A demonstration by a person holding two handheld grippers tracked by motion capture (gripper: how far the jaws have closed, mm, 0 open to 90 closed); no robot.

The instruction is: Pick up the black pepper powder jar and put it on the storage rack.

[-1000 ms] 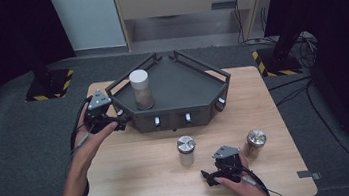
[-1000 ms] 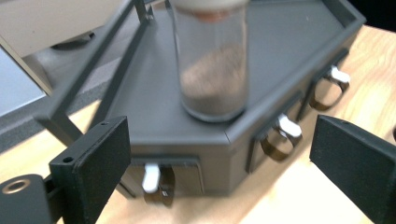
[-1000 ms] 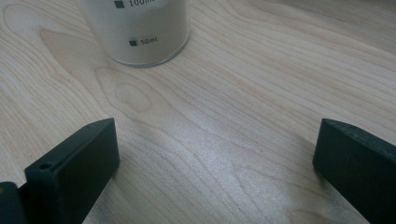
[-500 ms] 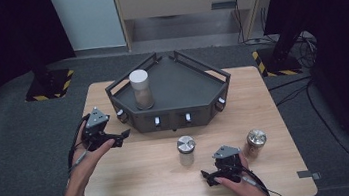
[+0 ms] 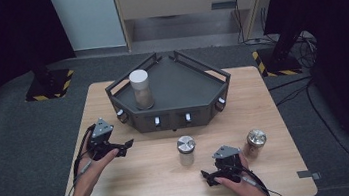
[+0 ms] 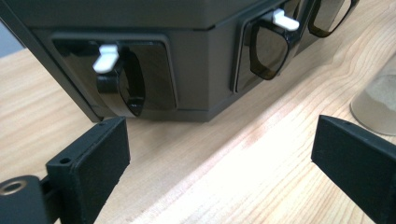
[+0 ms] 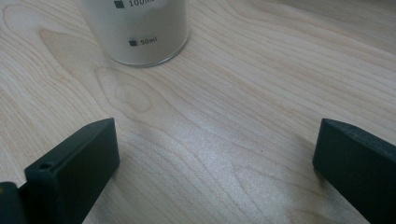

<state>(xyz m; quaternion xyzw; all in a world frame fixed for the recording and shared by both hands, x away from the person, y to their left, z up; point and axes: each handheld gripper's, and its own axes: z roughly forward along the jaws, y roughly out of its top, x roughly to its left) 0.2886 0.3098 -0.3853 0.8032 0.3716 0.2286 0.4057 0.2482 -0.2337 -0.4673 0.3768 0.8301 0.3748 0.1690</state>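
3 jars are seen in the high view: 1 tall jar with a white lid (image 5: 140, 88) stands on the dark tray (image 5: 197, 91), and 2 shorter ones stand on the wooden table (image 5: 122, 185) in front of it — a middle jar (image 5: 186, 149) and a brown-lidded jar (image 5: 256, 142) nearer the right edge. The left gripper (image 5: 127, 145) is held just off the tray's front-left corner, its jaws spread wide and empty; in the left gripper view the tray's front wall with its white latches (image 6: 105, 57) is seen ahead, and part of the middle jar (image 6: 376, 105) at the right. The right gripper (image 5: 207, 177) rests low near the table's front edge, likewise wide open and empty, with the middle jar (image 7: 140, 30) just ahead of it.

The step in hand is judged to be the approach to that middle jar. Next, 1 gripper must be brought forward so the jaws straddle the jar squarely — then closed without tipping it.
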